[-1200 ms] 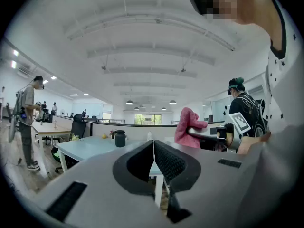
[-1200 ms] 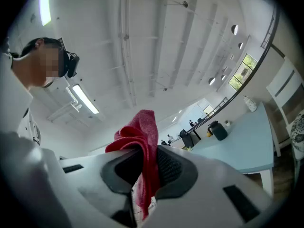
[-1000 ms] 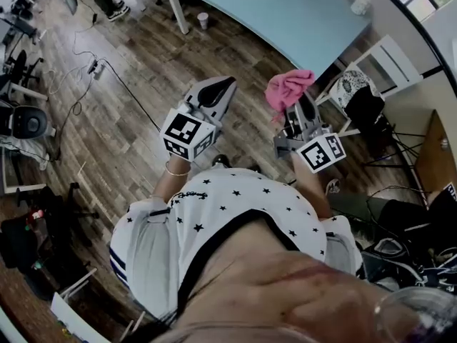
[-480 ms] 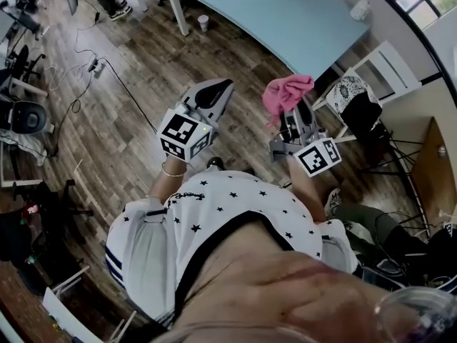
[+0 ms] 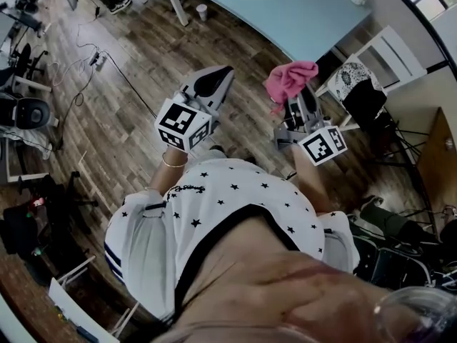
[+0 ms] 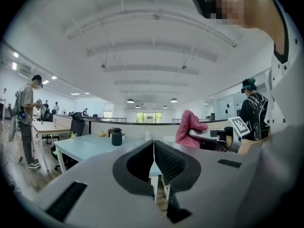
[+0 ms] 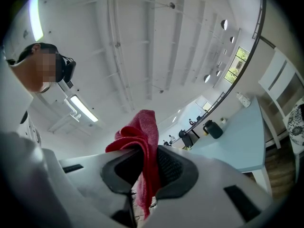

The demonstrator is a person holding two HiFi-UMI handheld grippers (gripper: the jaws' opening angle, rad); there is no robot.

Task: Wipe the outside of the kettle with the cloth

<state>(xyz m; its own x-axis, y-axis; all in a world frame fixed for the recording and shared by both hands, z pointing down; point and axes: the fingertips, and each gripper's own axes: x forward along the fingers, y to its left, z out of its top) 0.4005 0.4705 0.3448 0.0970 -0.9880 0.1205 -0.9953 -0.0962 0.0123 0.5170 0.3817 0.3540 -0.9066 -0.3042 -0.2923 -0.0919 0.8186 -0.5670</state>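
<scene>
Right tongs (image 7: 148, 161) clamp the cloth (image 7: 142, 127); kettle (image 7: 213, 128) small, far off.

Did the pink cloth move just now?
No, hardly. The pink cloth, clamped in the right gripper, still sits just below the blue table's near corner.

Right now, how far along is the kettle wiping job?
Done: the cloth is picked up, clamped in the right gripper. In hand: nothing on the kettle; the left gripper is shut and empty. Left: all the wiping. The kettle stands on the table, well apart from the cloth, with neither gripper touching it.
</scene>
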